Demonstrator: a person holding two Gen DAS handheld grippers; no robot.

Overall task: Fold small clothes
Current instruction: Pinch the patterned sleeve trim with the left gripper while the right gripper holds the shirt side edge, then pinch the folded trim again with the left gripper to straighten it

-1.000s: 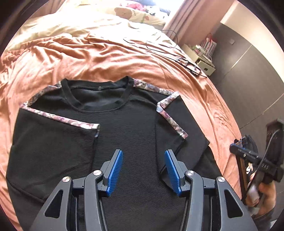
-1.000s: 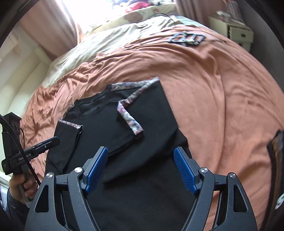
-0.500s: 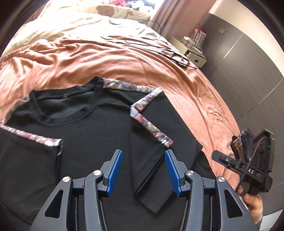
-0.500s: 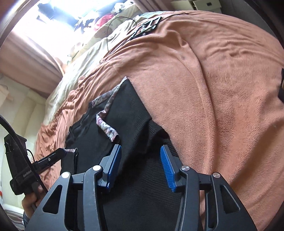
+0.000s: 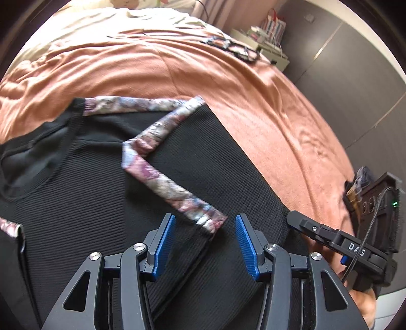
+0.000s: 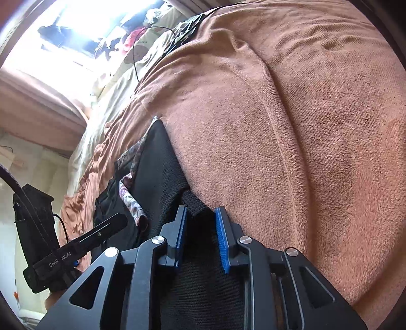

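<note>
A black top [image 5: 96, 203] with floral trim lies on a bed [image 5: 228, 76], sleeves folded in; the left gripper [image 5: 204, 243] hovers wide open, while the right gripper [image 6: 200, 238], narrowed around its side edge, could slip and undo the fold.

Premises: a home bedroom. A bed [image 5: 228, 76] carries a salmon blanket [image 6: 304, 127] and cream bedding [image 5: 114, 22]. A curtain [image 6: 38, 101] and a cluttered bedside cabinet [image 5: 269, 50] are present.

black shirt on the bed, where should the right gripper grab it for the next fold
Probably the black shirt's right side edge below the folded-in sleeve, coming in low from the blanket side: that edge lies loose there, already between the right gripper's part-open jaws.
</note>
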